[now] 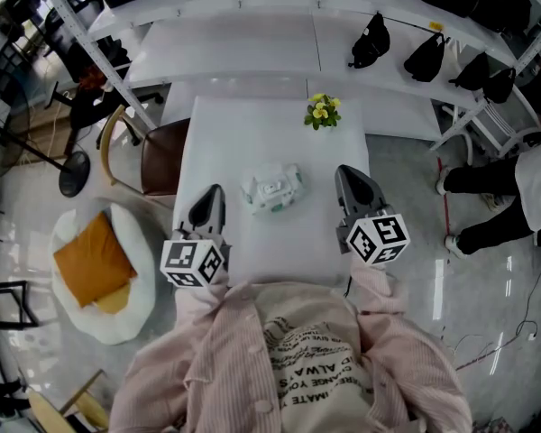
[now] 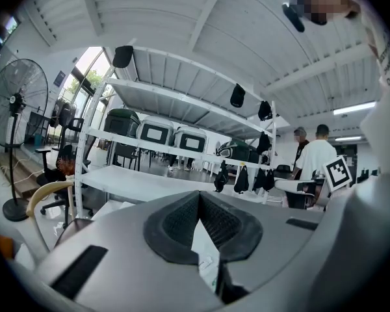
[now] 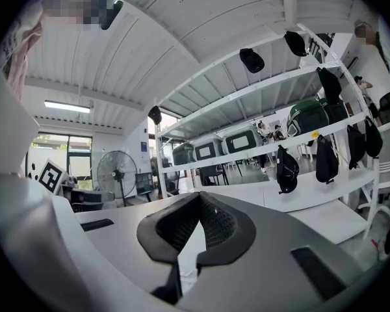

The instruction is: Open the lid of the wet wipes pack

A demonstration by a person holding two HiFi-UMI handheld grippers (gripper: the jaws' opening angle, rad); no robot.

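The wet wipes pack (image 1: 272, 188), white with a pale green lid on top, lies in the middle of the white table (image 1: 243, 129), and the lid looks down flat. My left gripper (image 1: 215, 189) hovers to the pack's left and my right gripper (image 1: 341, 170) to its right, both pointing away from me and clear of the pack. In the left gripper view the left gripper (image 2: 199, 194) has its black pads meeting with nothing between them. The right gripper (image 3: 199, 196) looks the same in the right gripper view. A sliver of the pack (image 2: 207, 265) shows below the left jaws.
A small pot of yellow flowers (image 1: 322, 111) stands at the table's far right. A brown chair (image 1: 162, 159) is tucked in at the left, with a white cushion seat (image 1: 104, 273) on the floor. Shelves with black bags (image 1: 370, 43) stand behind. A person (image 1: 514, 192) stands at the right.
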